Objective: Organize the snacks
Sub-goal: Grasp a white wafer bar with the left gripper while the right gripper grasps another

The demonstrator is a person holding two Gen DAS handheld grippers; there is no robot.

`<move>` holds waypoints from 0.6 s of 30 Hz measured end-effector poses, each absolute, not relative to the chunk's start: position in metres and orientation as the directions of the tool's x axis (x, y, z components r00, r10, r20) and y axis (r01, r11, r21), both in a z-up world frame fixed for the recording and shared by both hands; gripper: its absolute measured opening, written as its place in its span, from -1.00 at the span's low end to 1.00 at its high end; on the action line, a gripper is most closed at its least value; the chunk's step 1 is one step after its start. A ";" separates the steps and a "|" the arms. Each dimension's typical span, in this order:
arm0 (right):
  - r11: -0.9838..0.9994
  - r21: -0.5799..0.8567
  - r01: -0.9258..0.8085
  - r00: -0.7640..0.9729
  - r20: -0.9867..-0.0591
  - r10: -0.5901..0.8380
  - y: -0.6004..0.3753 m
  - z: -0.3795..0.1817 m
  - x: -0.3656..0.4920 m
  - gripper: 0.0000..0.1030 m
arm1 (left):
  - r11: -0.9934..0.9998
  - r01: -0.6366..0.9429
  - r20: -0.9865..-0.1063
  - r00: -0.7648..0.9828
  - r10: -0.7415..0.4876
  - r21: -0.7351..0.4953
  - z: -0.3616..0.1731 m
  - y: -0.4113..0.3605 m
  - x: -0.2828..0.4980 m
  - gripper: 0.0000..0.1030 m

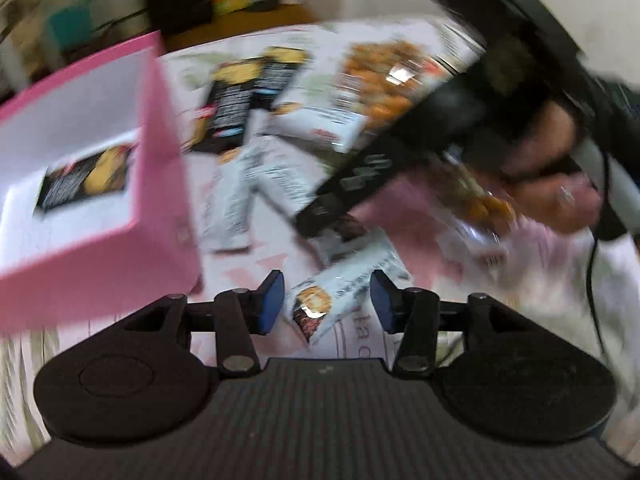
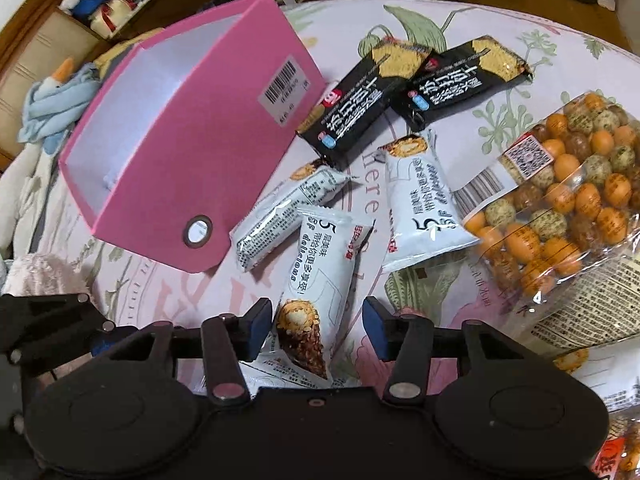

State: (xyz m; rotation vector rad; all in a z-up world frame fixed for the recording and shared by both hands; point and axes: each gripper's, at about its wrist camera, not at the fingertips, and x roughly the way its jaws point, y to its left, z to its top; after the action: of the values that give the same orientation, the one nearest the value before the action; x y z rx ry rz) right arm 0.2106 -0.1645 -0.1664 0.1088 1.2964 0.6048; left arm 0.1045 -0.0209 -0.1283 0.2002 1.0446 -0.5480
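Floral cloth (image 2: 500, 16) covers the table. Right gripper (image 2: 318, 330) is spread around a white wafer pack (image 2: 316, 280), pads clear of it. Left gripper (image 1: 327, 300) is spread too, a wafer pack (image 1: 320, 304) between its pads, untouched. Pink box (image 2: 192, 152) lies beside them, one black pack (image 1: 86, 182) inside; two black packs (image 2: 420, 88) and a nut bag (image 2: 568, 188) lie further out.

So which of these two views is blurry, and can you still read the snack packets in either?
Left wrist view: heavy motion smear, the pink box and packets streaked, print unreadable. Right wrist view: sharp, the white packet print legible, some glare on the clear bag of coated nuts, fisheye bending at the edges.
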 end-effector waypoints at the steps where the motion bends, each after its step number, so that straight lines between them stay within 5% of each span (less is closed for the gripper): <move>1: 0.846 0.392 -0.360 0.144 -0.873 0.466 -0.164 -0.167 0.210 0.08 | 0.831 0.550 -0.868 0.371 -0.330 -0.081 -0.130 -0.026 0.107 -0.07; 7: 0.851 0.359 -0.383 0.154 -0.884 0.442 -0.162 -0.164 0.207 -0.36 | 0.718 0.693 -0.907 0.264 -0.327 -0.057 -0.154 -0.050 0.121 -0.02; 18: 0.852 0.401 -0.335 0.187 -0.859 0.477 -0.177 -0.155 0.192 -0.38 | 0.765 0.634 -0.930 0.203 -0.306 -0.113 -0.158 -0.038 0.121 -0.35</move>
State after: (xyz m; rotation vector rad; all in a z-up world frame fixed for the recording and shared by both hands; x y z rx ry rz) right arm 0.1915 -0.1774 -0.1551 0.1331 1.2592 0.5743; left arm 0.1206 -0.0381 -0.1578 0.3242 1.1978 -0.6724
